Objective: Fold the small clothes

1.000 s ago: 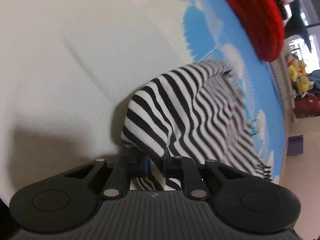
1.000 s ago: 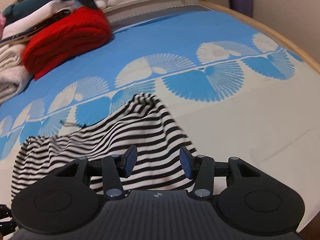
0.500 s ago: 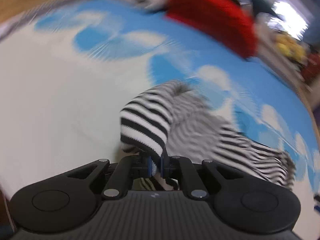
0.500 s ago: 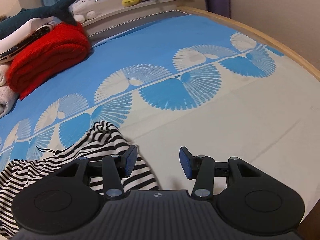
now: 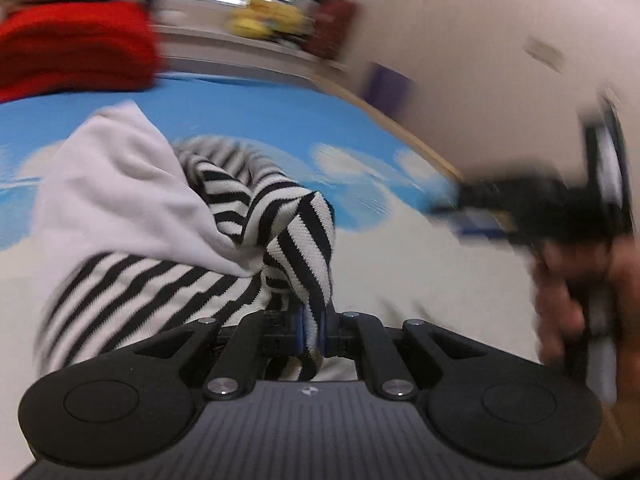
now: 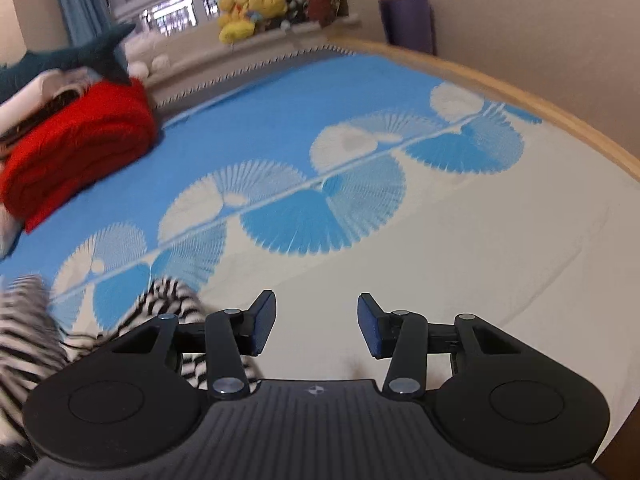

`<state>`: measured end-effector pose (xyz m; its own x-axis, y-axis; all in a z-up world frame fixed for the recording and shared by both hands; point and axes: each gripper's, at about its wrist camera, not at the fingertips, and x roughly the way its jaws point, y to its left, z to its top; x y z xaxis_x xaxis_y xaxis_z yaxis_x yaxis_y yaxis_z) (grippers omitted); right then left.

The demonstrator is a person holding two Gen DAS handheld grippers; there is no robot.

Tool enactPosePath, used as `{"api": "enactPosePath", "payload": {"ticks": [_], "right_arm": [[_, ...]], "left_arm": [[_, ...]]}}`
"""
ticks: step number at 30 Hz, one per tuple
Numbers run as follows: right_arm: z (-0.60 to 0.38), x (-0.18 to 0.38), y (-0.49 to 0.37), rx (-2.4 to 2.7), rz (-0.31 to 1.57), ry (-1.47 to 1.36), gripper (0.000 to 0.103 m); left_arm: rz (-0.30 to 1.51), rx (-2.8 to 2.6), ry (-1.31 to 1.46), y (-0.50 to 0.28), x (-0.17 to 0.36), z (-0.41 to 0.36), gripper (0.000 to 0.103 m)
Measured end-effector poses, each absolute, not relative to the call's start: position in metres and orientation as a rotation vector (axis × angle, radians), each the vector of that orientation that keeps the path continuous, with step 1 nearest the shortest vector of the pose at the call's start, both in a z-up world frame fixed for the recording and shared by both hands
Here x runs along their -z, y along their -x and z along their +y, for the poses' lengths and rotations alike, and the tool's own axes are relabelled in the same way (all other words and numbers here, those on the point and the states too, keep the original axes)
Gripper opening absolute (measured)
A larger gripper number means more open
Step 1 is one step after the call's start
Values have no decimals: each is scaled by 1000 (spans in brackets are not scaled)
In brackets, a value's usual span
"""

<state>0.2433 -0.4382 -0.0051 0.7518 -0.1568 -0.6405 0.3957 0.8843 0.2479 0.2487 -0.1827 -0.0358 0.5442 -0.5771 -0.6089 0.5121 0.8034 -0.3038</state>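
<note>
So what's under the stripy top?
The stripy top lies on the bed cover, white and blue with fan shapes. The left tool pinches one corner up, showing its plain white inside. Anything beneath the flat part is hidden.

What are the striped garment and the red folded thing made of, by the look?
Striped garment: black-and-white knit, matte; fine ribbing shows along the fold pinched in the left gripper, with a plain white inner face. Probably cotton jersey, fibre unclear. Red folded thing: chunky knit, matte, thick soft rolls, looks like wool or acrylic; too blurred to tell which.
</note>
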Motion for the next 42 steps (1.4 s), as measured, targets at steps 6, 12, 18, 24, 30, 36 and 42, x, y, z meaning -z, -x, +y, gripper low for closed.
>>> {"api": "enactPosePath", "payload": {"ticks": [6, 12, 18, 24, 30, 36, 42], "right_arm": [[-455, -1, -249, 190, 621, -438, 48], [-443, 23, -266, 3, 738, -525, 48], [-407, 35, -282, -135, 820, -533, 48], [-370, 53, -295, -176, 921, -419, 48], [-355, 65, -306, -148, 956, -360, 49], [-353, 59, -305, -200, 929, -371, 50], [-352, 69, -306, -219, 964, -359, 50]], "left_arm": [[1047, 810, 70, -252, 80, -235, 25], [866, 836, 137, -271, 32, -184, 43], [766, 528, 99, -306, 27, -131, 43], [850, 365, 183, -335, 45, -87, 43], [905, 321, 242, -335, 39, -57, 43], [935, 280, 303, -338, 45, -42, 43], [933, 296, 297, -337, 42, -44, 43]]}}
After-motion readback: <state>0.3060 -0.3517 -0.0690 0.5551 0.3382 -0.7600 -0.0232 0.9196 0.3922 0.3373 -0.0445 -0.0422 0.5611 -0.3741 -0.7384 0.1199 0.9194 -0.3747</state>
